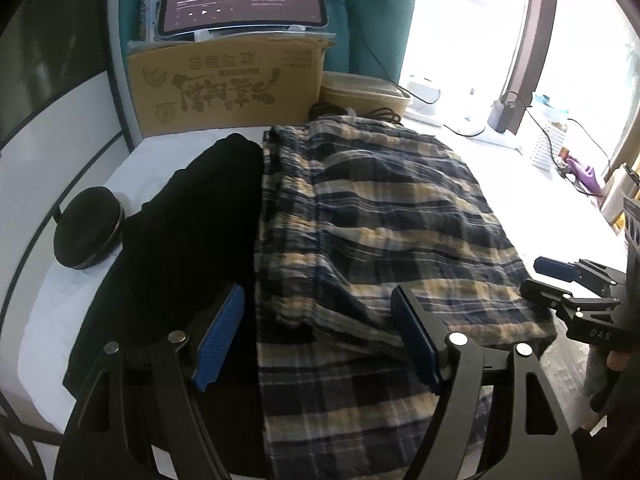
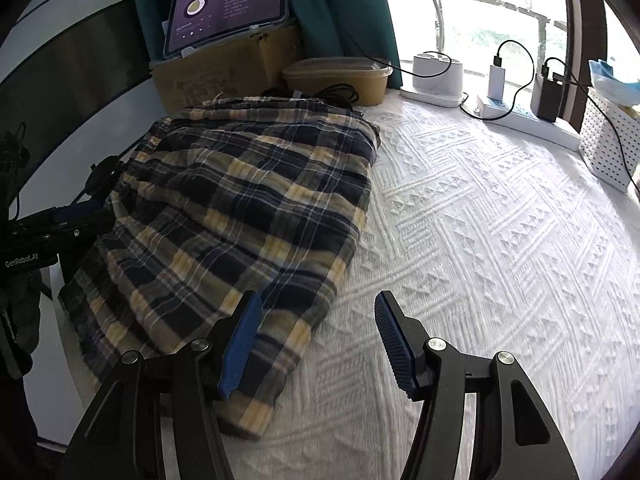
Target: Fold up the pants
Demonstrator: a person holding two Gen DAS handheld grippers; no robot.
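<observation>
Low in the left wrist view, left gripper (image 1: 316,340) spread wide over the near edge of the plaid pants (image 1: 380,216), pads clear of cloth, grasping nothing. Right gripper (image 2: 316,344) likewise released, straddling the pants' lower right corner. Long axis running up-frame toward the cardboard box (image 1: 228,84).

- Your right gripper (image 2: 316,336) hangs with its jaws apart, nothing between the blue pads (image 2: 394,340).
- The plaid pants (image 2: 240,208) lie folded on the white textured cover (image 2: 480,240); their near corner sits beneath your left-hand pad.
- Your left gripper (image 2: 76,216) shows at the pants' far left edge.
</observation>
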